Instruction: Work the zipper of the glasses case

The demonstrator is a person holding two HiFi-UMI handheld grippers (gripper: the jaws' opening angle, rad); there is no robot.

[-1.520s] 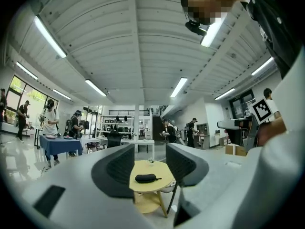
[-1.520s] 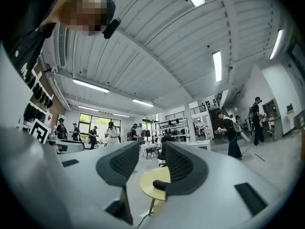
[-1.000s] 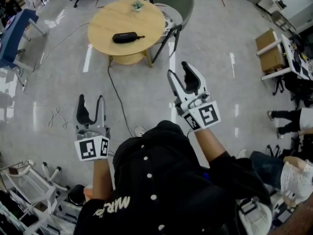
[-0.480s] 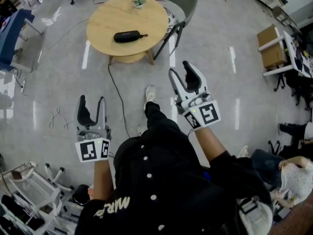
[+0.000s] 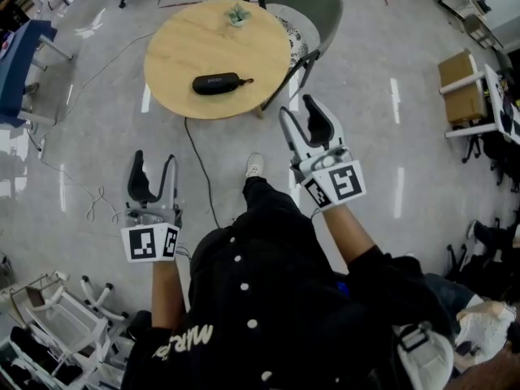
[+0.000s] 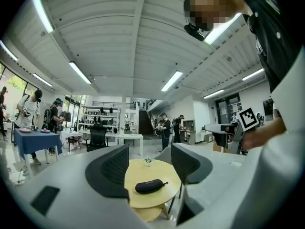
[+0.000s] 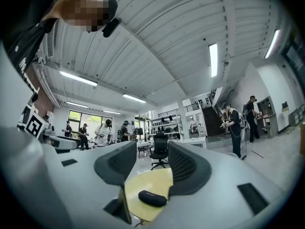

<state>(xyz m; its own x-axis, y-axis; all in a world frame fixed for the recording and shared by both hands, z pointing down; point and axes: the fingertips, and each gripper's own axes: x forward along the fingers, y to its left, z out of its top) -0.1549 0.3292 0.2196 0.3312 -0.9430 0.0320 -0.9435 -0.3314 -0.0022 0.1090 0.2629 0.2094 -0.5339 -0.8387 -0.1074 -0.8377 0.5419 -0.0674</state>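
Note:
A black glasses case with its zipper pull sticking out to the right lies on a round wooden table ahead of me. The case shows far off between the left jaws, and the case also appears between the right jaws. My left gripper is held low at the left, open and empty, well short of the table. My right gripper is raised nearer the table's right edge, open and empty too.
A small potted plant stands at the table's far edge. A grey chair sits behind the table at the right. A black cable runs across the floor from the table. A blue table is at the left, a white rack at bottom left.
The table and case have come nearer and lower in the head view as the person steps forward. Both grippers keep their open pose.

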